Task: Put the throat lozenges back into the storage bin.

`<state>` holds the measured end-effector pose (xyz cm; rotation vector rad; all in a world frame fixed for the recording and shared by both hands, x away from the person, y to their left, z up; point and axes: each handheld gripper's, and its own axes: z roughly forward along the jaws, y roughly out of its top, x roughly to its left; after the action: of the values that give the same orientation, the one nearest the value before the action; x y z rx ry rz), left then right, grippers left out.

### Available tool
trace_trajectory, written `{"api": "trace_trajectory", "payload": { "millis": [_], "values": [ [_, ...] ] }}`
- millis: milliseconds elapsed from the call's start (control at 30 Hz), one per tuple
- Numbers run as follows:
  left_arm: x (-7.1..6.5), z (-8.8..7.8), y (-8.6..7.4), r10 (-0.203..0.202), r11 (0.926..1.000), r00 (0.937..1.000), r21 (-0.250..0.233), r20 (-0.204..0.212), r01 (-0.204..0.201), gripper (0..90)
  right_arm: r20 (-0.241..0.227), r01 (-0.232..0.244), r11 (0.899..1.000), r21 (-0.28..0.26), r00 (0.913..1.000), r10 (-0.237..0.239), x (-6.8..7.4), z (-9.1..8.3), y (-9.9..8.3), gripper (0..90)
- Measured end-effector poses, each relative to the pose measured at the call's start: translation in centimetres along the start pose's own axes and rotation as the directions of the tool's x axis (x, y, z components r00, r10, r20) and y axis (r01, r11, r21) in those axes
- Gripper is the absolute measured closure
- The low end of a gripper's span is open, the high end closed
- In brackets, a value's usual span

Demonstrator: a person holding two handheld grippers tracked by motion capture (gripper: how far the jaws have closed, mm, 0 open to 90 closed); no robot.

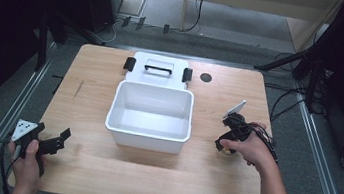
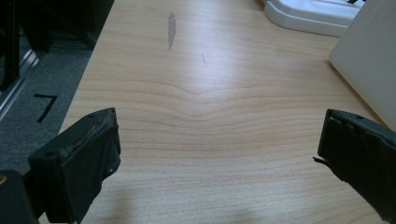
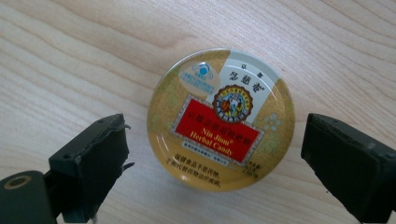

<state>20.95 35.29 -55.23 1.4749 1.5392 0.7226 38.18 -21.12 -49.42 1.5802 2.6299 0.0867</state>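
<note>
One round candy tin (image 3: 220, 120) between the right gripper (image 3: 212, 154) jaws, untouched.

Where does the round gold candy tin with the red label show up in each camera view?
High view: round gold candy tin peeks out under the right hand, right of the white plastic bin.
Left gripper view: not in it.
Right gripper view: centre, between open jaws.
Shared landmark: the light wooden table.
</note>
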Motion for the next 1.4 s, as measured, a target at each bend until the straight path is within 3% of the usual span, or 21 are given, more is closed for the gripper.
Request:
{"api": "trace_trajectory", "payload": {
  "millis": [300,400,467,667,800,1100,1400],
  "values": [
    [0.0,0.0,0.0,0.001,1.0,1.0,0.002,0.003,-0.001,0.0,0.011,-0.034,0.999,0.015,0.9994,0.034,-0.2,0.8,0.3,8.2],
    [0.0,0.0,0.0,0.001,1.0,1.0,0.0,0.001,-0.001,0.0,0.011,-0.049,0.999,0.019,0.9987,0.049,-0.2,1.0,0.2,16.2],
    [0.0,0.0,0.0,0.001,1.0,1.0,0.001,0.001,-0.001,0.0,0.011,-0.022,1.0,0.008,0.9997,0.022,-0.1,1.0,0.1,19.6],
    [0.0,0.0,0.0,0.0,1.0,1.0,0.0,0.0,0.0,0.0,-0.031,-0.038,0.999,-0.014,0.9988,0.038,-0.4,0.5,0.0,20.2],
    [0.0,0.0,0.0,0.0,1.0,1.0,0.001,0.001,0.0,0.0,-0.031,-0.03,0.999,-0.038,0.9991,0.029,-0.6,-0.3,0.0,20.2],
    [0.0,0.0,0.0,0.0,1.0,1.0,0.001,0.001,0.0,0.0,-0.026,0.057,0.996,-0.066,0.9979,-0.059,0.1,-2.5,0.0,20.3],
    [0.0,0.0,0.0,-0.001,1.0,1.0,0.001,0.001,0.001,0.0,-0.016,0.161,0.983,-0.089,0.9864,-0.163,1.4,-5.2,0.6,20.3]
  ]
}}
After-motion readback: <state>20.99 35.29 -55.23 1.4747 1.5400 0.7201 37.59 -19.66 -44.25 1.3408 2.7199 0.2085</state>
